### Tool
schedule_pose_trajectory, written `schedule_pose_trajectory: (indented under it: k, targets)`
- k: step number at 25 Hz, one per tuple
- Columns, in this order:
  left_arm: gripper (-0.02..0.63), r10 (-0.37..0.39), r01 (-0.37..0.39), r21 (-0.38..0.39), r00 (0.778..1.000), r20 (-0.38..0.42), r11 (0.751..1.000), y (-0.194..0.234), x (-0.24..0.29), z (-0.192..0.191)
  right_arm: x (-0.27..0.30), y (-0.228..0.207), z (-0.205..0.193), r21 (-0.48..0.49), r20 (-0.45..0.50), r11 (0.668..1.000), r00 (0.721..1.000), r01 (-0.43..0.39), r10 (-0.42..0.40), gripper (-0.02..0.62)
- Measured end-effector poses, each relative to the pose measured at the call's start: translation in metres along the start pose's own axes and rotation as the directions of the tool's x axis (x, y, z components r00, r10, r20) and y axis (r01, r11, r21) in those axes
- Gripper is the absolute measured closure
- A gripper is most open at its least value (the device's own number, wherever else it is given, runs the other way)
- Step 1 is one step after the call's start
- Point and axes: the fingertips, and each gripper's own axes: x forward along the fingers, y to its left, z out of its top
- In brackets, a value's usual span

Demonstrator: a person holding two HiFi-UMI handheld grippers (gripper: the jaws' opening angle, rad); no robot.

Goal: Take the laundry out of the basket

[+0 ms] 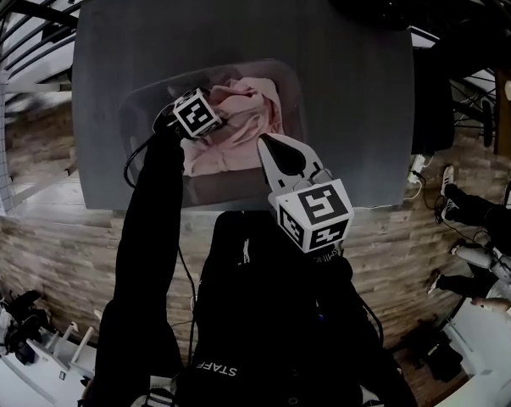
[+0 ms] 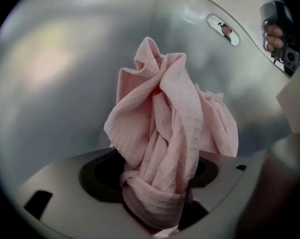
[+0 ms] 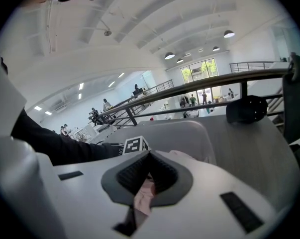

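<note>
Now straddles the pink cloth with left gripper spread wide, pointing steeply down into the basket; pinches its near fold with right gripper.

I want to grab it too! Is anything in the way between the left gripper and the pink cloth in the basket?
Nothing visible is. The left gripper is down inside the basket, its open jaws on either side of the pink cloth.

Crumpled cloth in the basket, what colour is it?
The crumpled cloth is pale pink, faintly ribbed; clearest in the left gripper view.
</note>
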Motion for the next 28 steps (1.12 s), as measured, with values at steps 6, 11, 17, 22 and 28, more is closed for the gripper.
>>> schedule_pose_trajectory:
  k: [6, 11, 17, 22, 28]
  targets:
    - [0.409, -0.053, 0.051, -0.086, 0.998, -0.020, 0.995, -0.014, -0.005, -0.001, 0.001, 0.004, -0.007, 0.009, -0.006, 1.000, 1.000, -0.001, 0.001, 0.580]
    - [0.454, -0.031, 0.030, -0.112, 0.999, -0.007, 0.993, -0.030, -0.029, 0.005, -0.007, 0.002, 0.001, 0.008, 0.020, 1.000, 1.000, 0.016, -0.016, 0.580]
    - [0.457, 0.044, -0.037, -0.117, 0.997, 0.057, 0.992, -0.058, -0.082, 0.015, -0.024, 0.004, 0.011, 0.016, 0.067, 0.999, 0.997, 0.034, -0.035, 0.580]
    - [0.457, 0.121, -0.103, -0.136, 0.985, 0.125, 0.985, -0.084, -0.128, 0.014, -0.039, 0.013, 0.015, 0.023, 0.097, 0.999, 0.994, 0.041, -0.044, 0.581]
    - [0.459, 0.238, -0.199, -0.181, 0.945, 0.227, 0.963, -0.102, -0.190, 0.018, -0.059, 0.025, 0.023, 0.010, 0.146, 0.999, 0.988, 0.049, -0.050, 0.581]
